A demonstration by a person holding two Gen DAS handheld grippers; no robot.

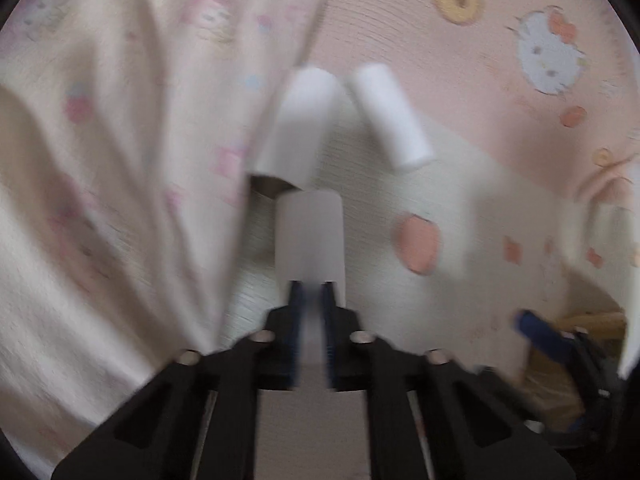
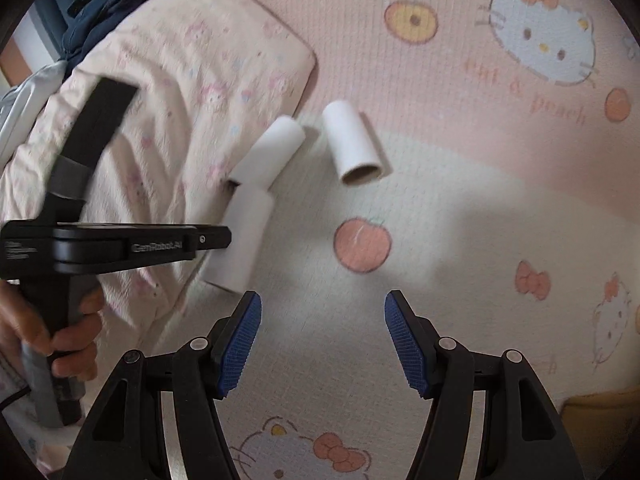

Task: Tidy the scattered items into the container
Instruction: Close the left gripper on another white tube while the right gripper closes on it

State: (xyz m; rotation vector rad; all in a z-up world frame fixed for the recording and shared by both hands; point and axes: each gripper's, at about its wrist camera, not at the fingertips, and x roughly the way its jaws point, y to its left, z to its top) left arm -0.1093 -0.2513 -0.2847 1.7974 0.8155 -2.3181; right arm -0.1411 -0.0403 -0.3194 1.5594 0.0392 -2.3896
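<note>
Three white cardboard tubes lie on a pink and cream cartoon-print bed sheet [image 2: 460,208]. My left gripper [image 1: 311,286] is shut on the nearest tube [image 1: 310,236], which also shows in the right wrist view [image 2: 242,240] at the tip of the left gripper's body [image 2: 120,246]. A second tube [image 1: 298,120] [image 2: 269,150] lies just beyond it against the quilt. A third tube [image 1: 390,114] [image 2: 354,146] lies apart to the right. My right gripper [image 2: 323,308] is open and empty, above the sheet near a peach print. No container is in view.
A rumpled pink-print quilt [image 2: 168,112] [image 1: 112,160] fills the left side. Dark blue clothing [image 2: 108,4] lies at the far left corner. A yellow object [image 2: 596,420] sits at the sheet's lower right edge. A hand [image 2: 60,332] holds the left gripper's handle.
</note>
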